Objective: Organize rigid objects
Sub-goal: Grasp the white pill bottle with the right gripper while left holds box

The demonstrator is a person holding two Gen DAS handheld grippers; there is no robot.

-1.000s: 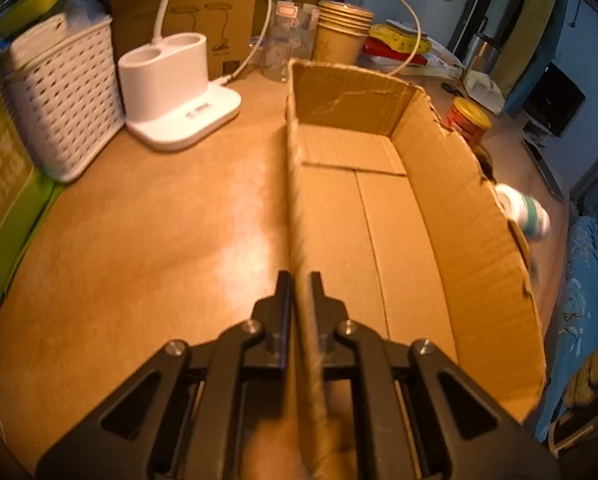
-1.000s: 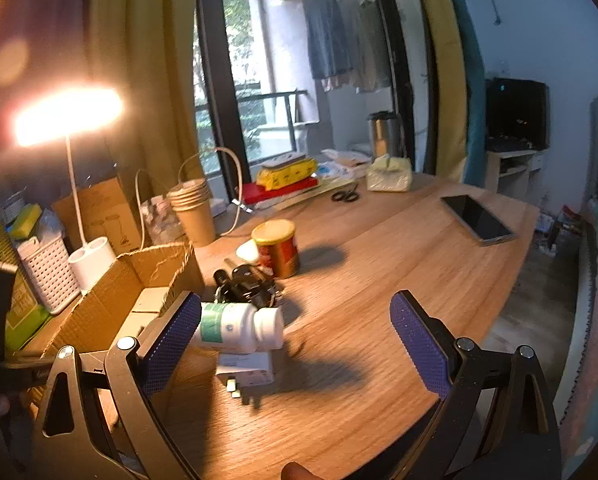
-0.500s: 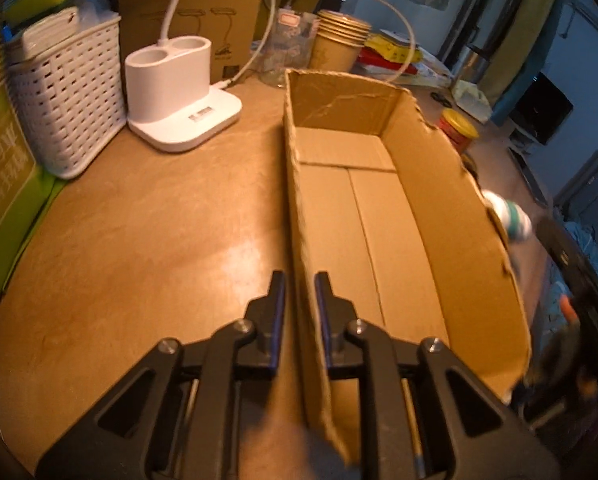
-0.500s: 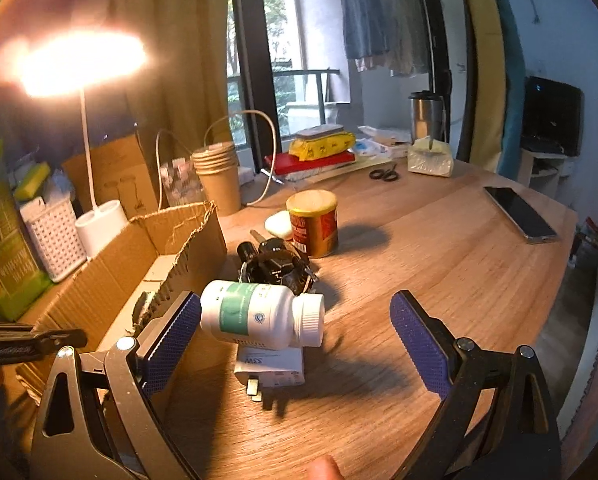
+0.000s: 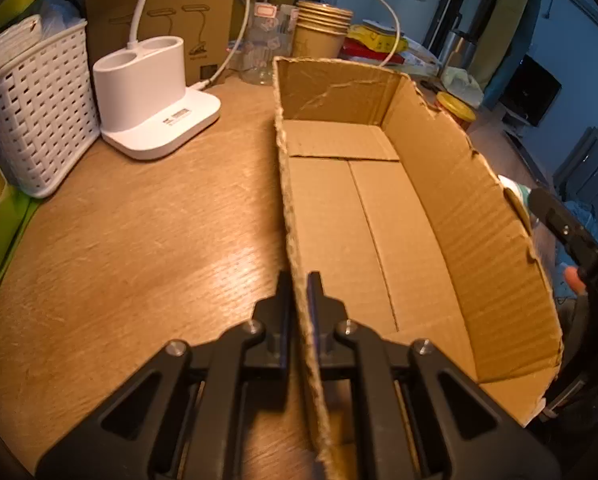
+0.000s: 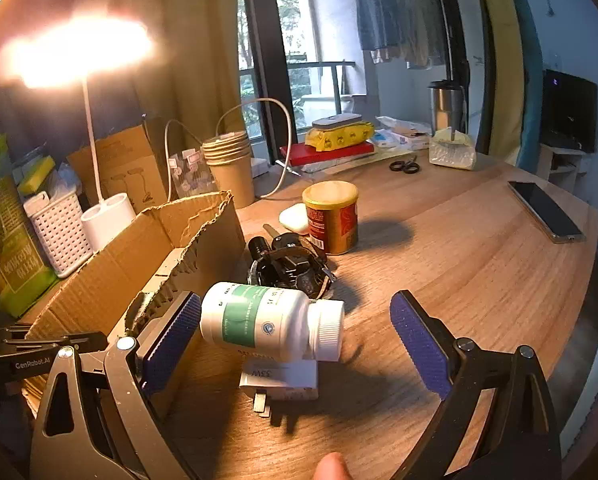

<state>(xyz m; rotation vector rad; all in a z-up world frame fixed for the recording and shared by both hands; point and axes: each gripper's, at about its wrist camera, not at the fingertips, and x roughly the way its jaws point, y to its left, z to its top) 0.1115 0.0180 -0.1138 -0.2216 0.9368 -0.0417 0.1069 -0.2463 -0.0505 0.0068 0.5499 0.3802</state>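
My left gripper point(image 5: 299, 296) is shut on the left wall of an open, empty cardboard box point(image 5: 451, 216), one finger on each side of the wall. The box also shows in the right wrist view point(image 6: 111, 276). My right gripper point(image 6: 295, 336) is open beside the box. A white pill bottle point(image 6: 271, 322) with a green label lies on its side between the blue pads point(image 6: 171, 336), resting on a white plug adapter point(image 6: 279, 380). Behind it lie a black tangled gadget point(image 6: 291, 270), a red and gold can point(image 6: 331, 216) and a white oval object point(image 6: 293, 216).
A white lamp base point(image 5: 151, 92), a white basket point(image 5: 35, 108), stacked paper cups point(image 5: 321, 36) and a brown carton point(image 5: 167, 12) stand behind the box. A phone point(image 6: 545, 210), scissors point(image 6: 405, 166), a steel flask point(image 6: 445, 106) and packets lie further along the wooden table point(image 6: 479, 272).
My right gripper has moved closer to the pill bottle, which now lies between its open pads. My left gripper eased apart half a second ago and is closed on the box wall again.
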